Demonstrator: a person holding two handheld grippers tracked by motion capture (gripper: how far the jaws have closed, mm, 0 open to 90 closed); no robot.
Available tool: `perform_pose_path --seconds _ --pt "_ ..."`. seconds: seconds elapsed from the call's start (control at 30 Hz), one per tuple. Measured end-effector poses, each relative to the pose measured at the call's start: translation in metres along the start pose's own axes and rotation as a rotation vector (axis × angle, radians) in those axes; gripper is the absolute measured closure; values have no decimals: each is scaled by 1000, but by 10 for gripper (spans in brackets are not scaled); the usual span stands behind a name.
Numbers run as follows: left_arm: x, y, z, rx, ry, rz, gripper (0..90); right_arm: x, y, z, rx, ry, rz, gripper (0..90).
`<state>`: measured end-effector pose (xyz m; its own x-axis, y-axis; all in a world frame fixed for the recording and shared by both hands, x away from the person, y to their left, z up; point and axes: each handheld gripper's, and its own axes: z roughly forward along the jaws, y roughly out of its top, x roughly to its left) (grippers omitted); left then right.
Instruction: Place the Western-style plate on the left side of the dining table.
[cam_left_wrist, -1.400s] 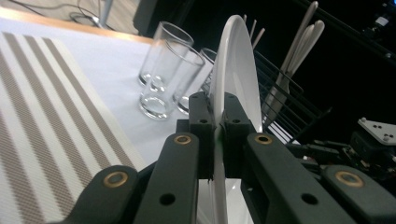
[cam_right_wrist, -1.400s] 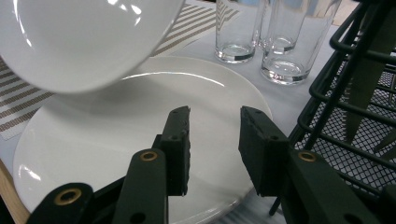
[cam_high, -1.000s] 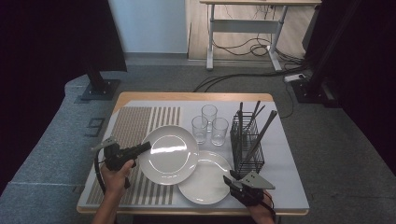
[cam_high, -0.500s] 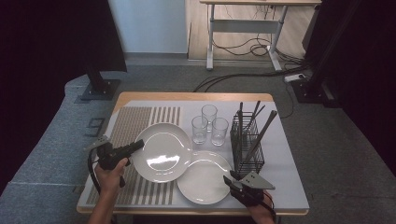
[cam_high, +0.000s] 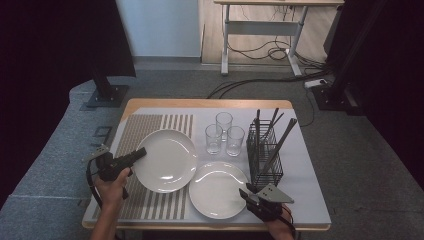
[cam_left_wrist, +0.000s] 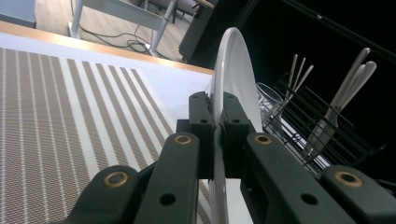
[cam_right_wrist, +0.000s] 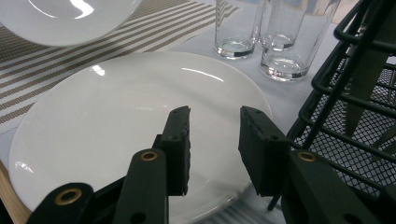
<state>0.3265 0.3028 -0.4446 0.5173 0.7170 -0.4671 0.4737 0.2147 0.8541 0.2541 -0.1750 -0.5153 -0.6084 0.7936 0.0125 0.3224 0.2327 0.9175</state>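
Leftmost on the pale table (cam_high: 310, 210) lies a woven placemat (cam_high: 145, 135) with brown and cream stripes and a fine mesh texture. At its near edge the person's left hand (cam_high: 112, 187) holds the left gripper (cam_high: 134, 156), a black tool with two flat jaws and brass-coloured rivets. Its jaws are clamped on the rim of a round, glossy white ceramic plate (cam_high: 167, 160); the left gripper view shows the rim pinched edge-on between the pads, with the plate (cam_left_wrist: 233, 74) rising as a thin white curve beyond them. From above, this plate sits over the placemat's right half and overlaps the edge of a second plate.

That second round white plate (cam_high: 217, 189) lies flat on the table, just right of the first, smooth and shiny. Behind it stand three clear drinking glasses (cam_high: 223, 132), cylindrical with thick bases, clustered close together.

Further right is a black wire cutlery basket (cam_high: 265, 155), box-shaped with a mesh wall, holding long metal utensils (cam_high: 280, 140) that lean upward. In front of it, at the table's near edge, the right hand (cam_high: 280, 227) holds the right gripper (cam_high: 246, 194), topped by a grey three-cornered plate. Its jaws grasp nothing: in the right gripper view the ribbed black pads (cam_right_wrist: 180, 140) hover over the flat plate's near rim (cam_right_wrist: 116, 140) with a gap between them.
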Motion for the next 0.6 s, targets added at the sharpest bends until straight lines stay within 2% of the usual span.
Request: perform_pose_path --seconds 0.6 --pt "17 1 -7 -13 39 -22 863 -1 -1 1 9 5 1 638"
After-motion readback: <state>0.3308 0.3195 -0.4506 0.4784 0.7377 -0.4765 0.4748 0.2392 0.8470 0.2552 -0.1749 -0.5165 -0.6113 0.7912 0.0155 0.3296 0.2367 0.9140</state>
